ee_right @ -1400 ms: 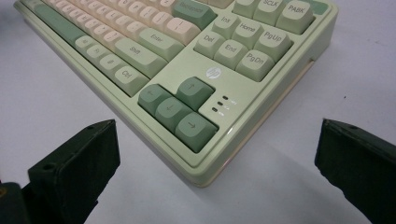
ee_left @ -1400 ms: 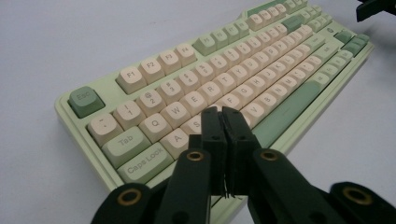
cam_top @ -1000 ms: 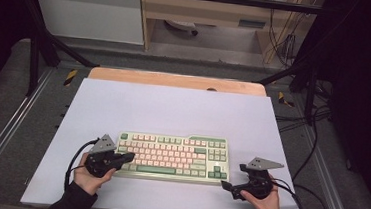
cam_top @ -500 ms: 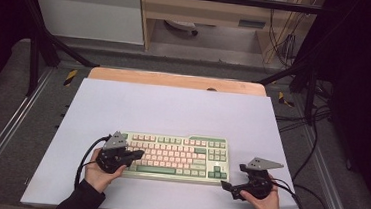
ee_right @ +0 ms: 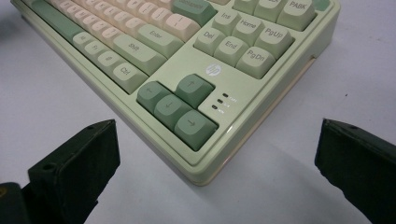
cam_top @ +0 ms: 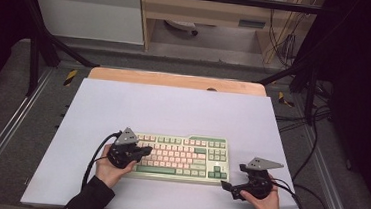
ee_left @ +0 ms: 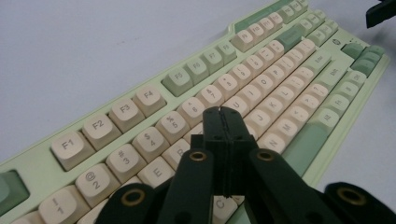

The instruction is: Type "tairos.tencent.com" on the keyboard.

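Observation:
A pale green keyboard (cam_top: 184, 157) with cream and green keys lies on the near part of the white tabletop (cam_top: 173, 108). My left gripper (cam_top: 144, 150) is shut with nothing between its jaws. It hovers over the keyboard's left end, its tips above the upper letter rows (ee_left: 223, 114). In the left gripper view the keyboard (ee_left: 261, 70) runs away to the upper right. My right gripper (cam_top: 228, 188) stands open just off the keyboard's front right corner. In the right gripper view its jaws (ee_right: 218, 135) stand on either side of that corner, where the arrow keys (ee_right: 175, 105) sit, without touching it.
A wooden strip (cam_top: 175, 80) runs along the table's far edge. Black cables (cam_top: 312, 194) trail off the right side, and metal frame rails (cam_top: 1, 130) flank the table. Bare tabletop stretches beyond the keyboard.
My left gripper has slid to the right, from beside the keyboard's left edge to over its left keys. The right gripper has stayed put.

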`<action>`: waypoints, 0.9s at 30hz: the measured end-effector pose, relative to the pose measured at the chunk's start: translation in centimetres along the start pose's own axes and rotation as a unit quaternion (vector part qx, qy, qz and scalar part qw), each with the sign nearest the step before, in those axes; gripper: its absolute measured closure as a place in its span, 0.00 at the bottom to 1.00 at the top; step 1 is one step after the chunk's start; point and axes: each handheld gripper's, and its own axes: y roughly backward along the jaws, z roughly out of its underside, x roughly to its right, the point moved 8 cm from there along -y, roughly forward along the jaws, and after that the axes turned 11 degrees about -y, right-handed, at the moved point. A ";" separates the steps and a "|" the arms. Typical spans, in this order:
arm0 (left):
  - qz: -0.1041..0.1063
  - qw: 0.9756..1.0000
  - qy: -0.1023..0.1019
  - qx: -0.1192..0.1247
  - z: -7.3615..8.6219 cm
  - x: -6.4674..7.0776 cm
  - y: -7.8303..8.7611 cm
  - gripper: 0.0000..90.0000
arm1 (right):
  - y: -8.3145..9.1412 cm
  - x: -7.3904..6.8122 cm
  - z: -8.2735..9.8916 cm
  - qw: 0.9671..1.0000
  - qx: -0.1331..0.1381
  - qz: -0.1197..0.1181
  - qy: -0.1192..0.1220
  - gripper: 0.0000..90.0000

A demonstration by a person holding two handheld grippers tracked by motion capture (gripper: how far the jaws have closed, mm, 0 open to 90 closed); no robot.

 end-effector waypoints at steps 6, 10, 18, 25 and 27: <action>0.000 1.000 0.002 -0.008 0.1 0.0 -1.1 1.00 | 0.0 0.0 0.0 1.000 -0.001 -0.001 0.000 0.01; -0.003 1.000 0.002 -0.014 0.3 -0.1 -1.7 1.00 | 0.0 0.0 0.0 1.000 -0.001 0.000 0.000 0.01; -0.010 1.000 0.001 -0.020 0.6 -0.4 -2.3 1.00 | -0.1 0.0 0.1 1.000 -0.002 0.000 0.002 0.01; -0.011 1.000 -0.007 -0.024 0.9 -0.2 -2.6 1.00 | -0.1 0.0 0.1 1.000 -0.004 0.000 0.003 0.01; -0.011 1.000 -0.007 -0.021 0.9 -0.2 -2.6 1.00 | -0.1 0.0 0.1 1.000 -0.004 0.000 0.002 0.01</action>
